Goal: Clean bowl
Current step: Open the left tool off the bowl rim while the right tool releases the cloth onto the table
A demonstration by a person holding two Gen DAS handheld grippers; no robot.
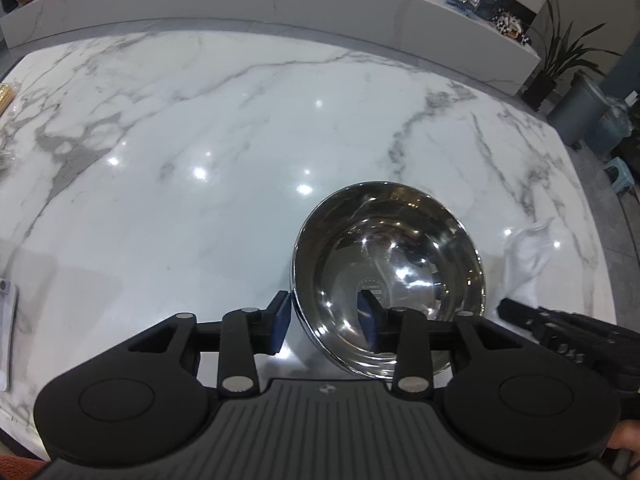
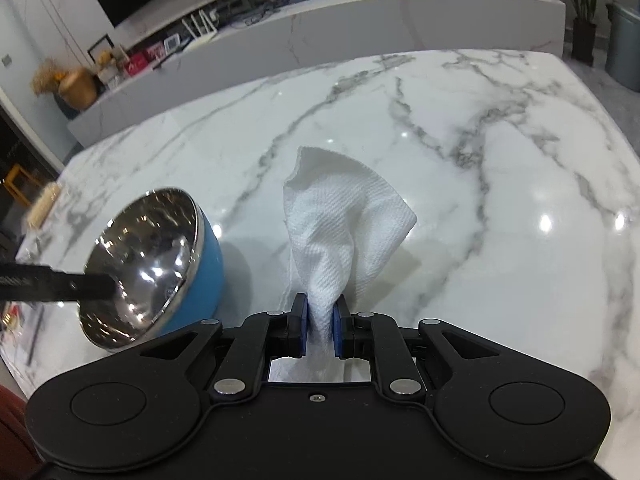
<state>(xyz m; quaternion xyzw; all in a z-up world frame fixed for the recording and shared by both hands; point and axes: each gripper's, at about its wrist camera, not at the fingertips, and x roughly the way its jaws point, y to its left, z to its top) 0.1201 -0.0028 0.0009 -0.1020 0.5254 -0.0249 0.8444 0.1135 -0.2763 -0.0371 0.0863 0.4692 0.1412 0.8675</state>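
Bowl tilted in the left gripper, paper towel pinched in the right.

Left view: the left gripper straddles the bowl's near rim at lower centre, one pad outside, one inside, lifting it off the counter. Right view: the right gripper is clamped on the towel at centre; the blue-sided bowl hangs lower left.

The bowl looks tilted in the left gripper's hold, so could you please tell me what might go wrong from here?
1. The left gripper holds the steel bowl by the rim alone, one finger inside and one outside; wiping pressure could twist it loose onto the marble table.
2. The paper towel is pinched only at its gathered end in the right gripper; the loose part may fold or tear instead of wiping.
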